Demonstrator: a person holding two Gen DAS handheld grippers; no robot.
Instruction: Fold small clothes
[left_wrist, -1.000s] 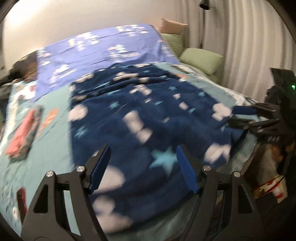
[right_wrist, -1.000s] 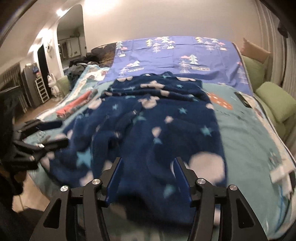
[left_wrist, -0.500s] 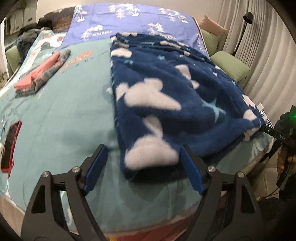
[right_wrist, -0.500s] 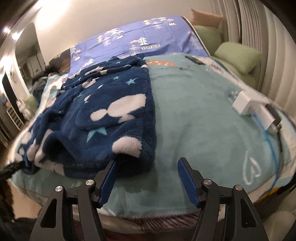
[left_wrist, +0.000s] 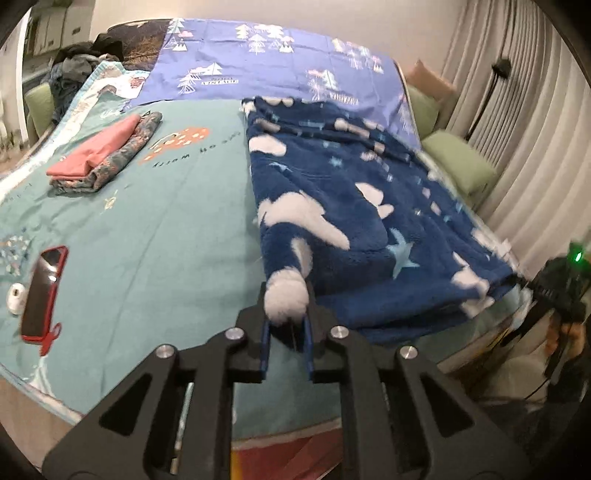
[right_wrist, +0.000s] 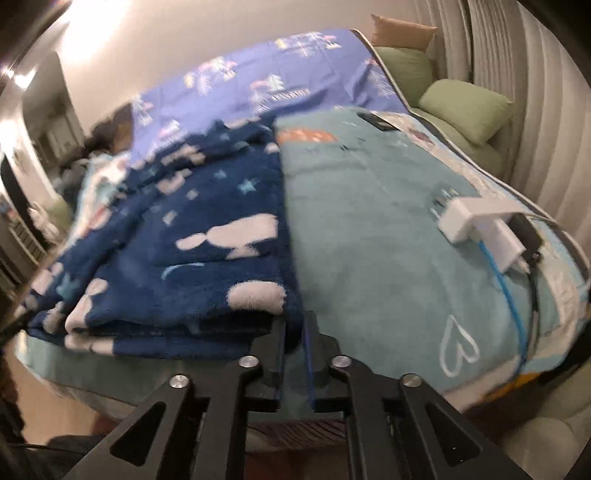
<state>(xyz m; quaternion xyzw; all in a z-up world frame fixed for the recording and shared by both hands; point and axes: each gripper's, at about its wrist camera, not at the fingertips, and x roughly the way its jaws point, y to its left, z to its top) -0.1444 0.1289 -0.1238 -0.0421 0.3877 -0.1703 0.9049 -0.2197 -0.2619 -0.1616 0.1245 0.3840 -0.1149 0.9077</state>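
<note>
A dark blue fleece garment with white clouds and pale stars lies spread along the bed. My left gripper has its jaws closing on the garment's near left corner, a white fluffy patch pinched between the blue pads. In the right wrist view the same fleece garment lies folded double at its near edge. My right gripper has its jaws closing on the near right corner, the blue cloth squeezed between its pads. The right gripper also shows at the far right of the left wrist view.
The bed carries a teal cover and a purple sheet at the back. Folded red and patterned clothes lie at left, with a red-cased phone nearer. A white charger with a blue cable lies at right; green pillows behind.
Both grippers slid outward to the garment's near corners and went from wide open to clamped on the fleece. Both views rolled and shifted sideways.
</note>
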